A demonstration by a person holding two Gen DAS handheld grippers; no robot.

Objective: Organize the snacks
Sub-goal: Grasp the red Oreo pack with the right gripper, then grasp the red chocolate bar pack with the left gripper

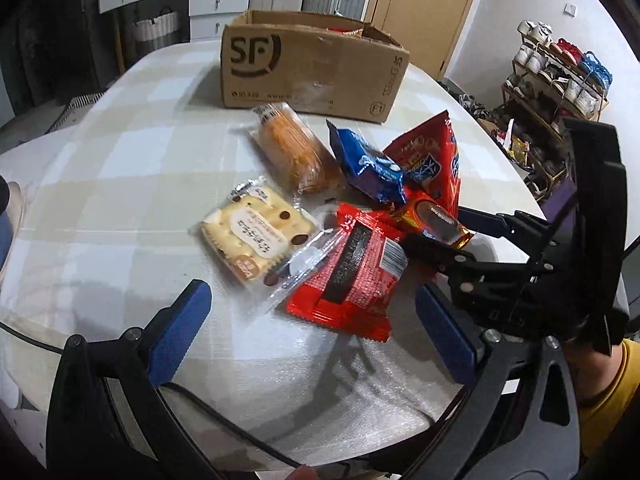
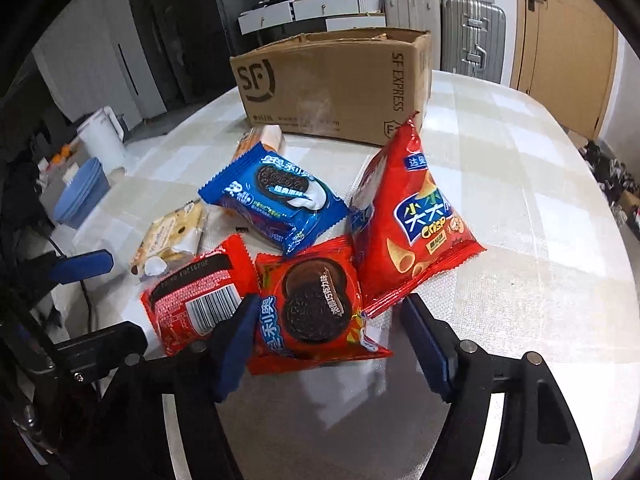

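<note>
1. Jaws of the right gripper (image 2: 328, 344) stand half-spread around the near end of the red foil chocolate-sandwich-cookie packet (image 2: 316, 312); the left pad touches or overlaps its edge, the right pad stands clear, so nothing is clamped as far as the fisheye shows.
2. Jaws of the left gripper (image 1: 312, 320) are wide open and empty, hovering before the red foil packet lying barcode-up (image 1: 356, 276).
3. Both packets look light, slick and crinkly, with brittle cookies inside; a hold across the crimped end seam or the flat sides, pressed gently, seems safest.
4. The cookie packet overlaps the barcode packet, and the blue cookie packet (image 2: 276, 200) and tall red crisp bag (image 2: 412, 216) lean just beside it, so lifting may drag neighbours.
5. Farther left lie the clear-wrapped cracker pack (image 1: 252, 236) and clear-wrapped bun (image 1: 296, 148).
6. The open brown cardboard box (image 2: 328, 88) stands behind the pile, well inside the pale checked tabletop (image 2: 520, 260), whose right side is bare; the near edge lies close under the grippers.
</note>
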